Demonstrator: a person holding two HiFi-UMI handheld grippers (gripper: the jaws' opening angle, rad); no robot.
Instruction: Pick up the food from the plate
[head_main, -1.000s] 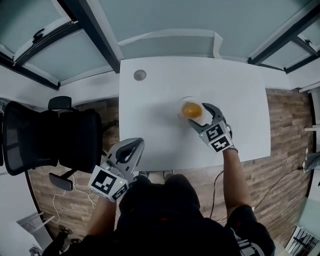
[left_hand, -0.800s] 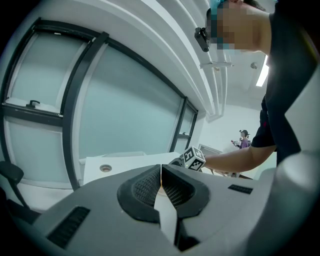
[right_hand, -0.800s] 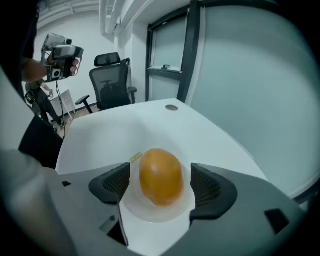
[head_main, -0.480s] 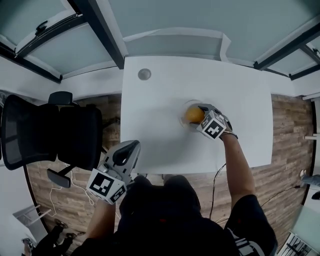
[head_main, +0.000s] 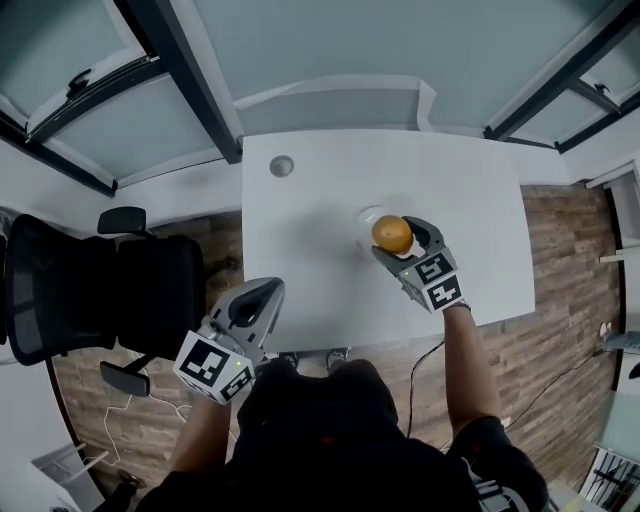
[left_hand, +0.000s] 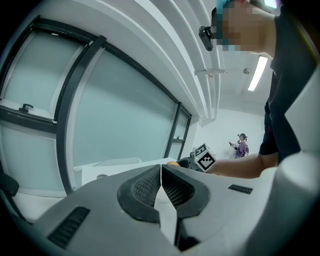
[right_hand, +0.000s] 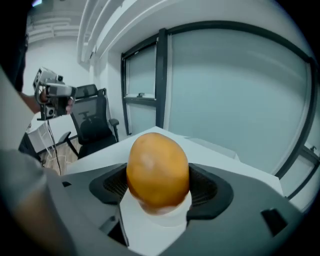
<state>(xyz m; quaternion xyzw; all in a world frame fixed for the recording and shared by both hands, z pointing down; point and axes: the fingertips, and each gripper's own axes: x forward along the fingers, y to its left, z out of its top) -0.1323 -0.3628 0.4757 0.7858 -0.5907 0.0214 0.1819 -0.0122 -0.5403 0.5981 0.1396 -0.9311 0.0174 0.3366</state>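
A round orange piece of food (head_main: 392, 234) sits between the jaws of my right gripper (head_main: 399, 240), whose pads press on both its sides. In the right gripper view the food (right_hand: 158, 167) fills the gap of the right gripper (right_hand: 159, 187), with the table well behind it. It hangs just off the small white plate (head_main: 367, 215), whose rim shows up and left of it on the white table (head_main: 300, 250). My left gripper (head_main: 262, 292) hovers off the table's front left edge; in the left gripper view the left gripper (left_hand: 161, 186) has its jaws together, with nothing in them.
A round grey grommet (head_main: 282, 166) is set in the table's far left part. A black office chair (head_main: 100, 290) stands left of the table on the wood floor. Glass partitions with dark frames (head_main: 190, 80) run behind the table. A person (left_hand: 242, 145) stands far off in the room.
My right gripper has closed round the food and drawn it a little off the plate, toward me. The left gripper has stayed put.
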